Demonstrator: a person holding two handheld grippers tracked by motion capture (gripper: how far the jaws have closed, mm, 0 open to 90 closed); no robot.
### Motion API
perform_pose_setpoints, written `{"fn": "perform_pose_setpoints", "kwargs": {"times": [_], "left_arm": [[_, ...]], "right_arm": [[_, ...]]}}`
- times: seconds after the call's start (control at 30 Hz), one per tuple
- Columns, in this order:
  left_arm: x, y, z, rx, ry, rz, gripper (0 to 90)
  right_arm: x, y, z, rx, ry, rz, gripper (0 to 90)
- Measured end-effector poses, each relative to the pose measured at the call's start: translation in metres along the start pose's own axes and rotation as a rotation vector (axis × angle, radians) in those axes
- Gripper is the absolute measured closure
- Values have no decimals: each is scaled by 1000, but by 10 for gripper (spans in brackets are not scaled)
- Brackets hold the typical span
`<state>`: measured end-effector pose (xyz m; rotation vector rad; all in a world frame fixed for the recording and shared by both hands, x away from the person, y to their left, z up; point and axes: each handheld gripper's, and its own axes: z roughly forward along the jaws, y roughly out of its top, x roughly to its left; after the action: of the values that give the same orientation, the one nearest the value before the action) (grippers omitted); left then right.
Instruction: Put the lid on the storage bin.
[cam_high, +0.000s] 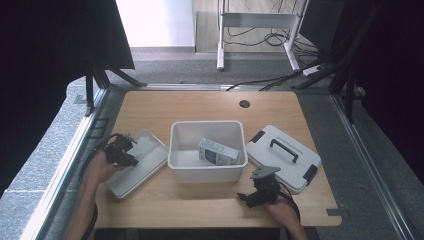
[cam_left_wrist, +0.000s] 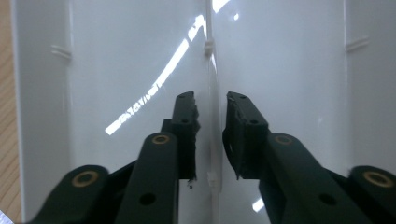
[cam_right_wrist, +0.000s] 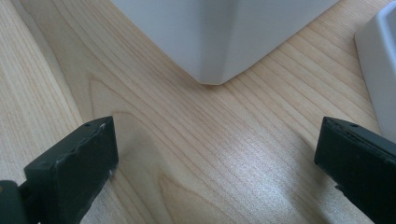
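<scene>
A shallow white tray (cam_high: 145, 167) lies at the left of the table. My left gripper (cam_high: 129, 148) reaches over its near left edge. In the left gripper view the jaws (cam_left_wrist: 211, 107) stand close together on either side of a thin upright rib of the white tray (cam_left_wrist: 140, 56), with a narrow gap at each pad. My right gripper (cam_high: 260, 189) rests low near the table's front edge, just in front of the white bin (cam_high: 207, 167). Its jaws (cam_right_wrist: 215, 154) are wide open over bare wood, facing the bin's corner (cam_right_wrist: 219, 42).
The open white bin in the middle holds a white and blue carton (cam_high: 217, 151). A white lid with a black handle (cam_high: 282, 157) lies to its right; its edge (cam_right_wrist: 380, 70) shows in the right gripper view. A cable hole (cam_high: 244, 104) sits at the table's back.
</scene>
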<state>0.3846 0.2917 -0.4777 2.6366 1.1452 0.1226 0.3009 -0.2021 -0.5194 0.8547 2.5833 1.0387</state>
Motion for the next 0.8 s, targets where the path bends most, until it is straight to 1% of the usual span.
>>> {"fn": "perform_pose_setpoints", "kwargs": {"times": [0.07,0.1,0.17,0.27,0.3,0.37,0.5,0.63,0.8], "left_arm": [[0,3,2,33,-4,5,794],[-1,5,3,45,1,15,818],[-2,7,3,65,1,22,870],[-3,12,3,99,12,35,884],[-4,13,3,101,17,48,890],[-3,15,1,106,5,62,890],[-2,19,-7,99,-3,94,891],[-2,22,-22,85,-8,121,891],[-1,21,-40,78,-5,162,890]], "right_arm": [[0,0,0,0,0,0,0],[0,0,0,0,0,1,0],[0,0,0,0,0,0,0],[0,0,0,0,0,1,0],[0,0,0,0,0,1,0],[0,0,0,0,0,1,0],[0,0,0,0,0,1,0],[0,0,0,0,0,1,0],[0,0,0,1,0,1,0]]}}
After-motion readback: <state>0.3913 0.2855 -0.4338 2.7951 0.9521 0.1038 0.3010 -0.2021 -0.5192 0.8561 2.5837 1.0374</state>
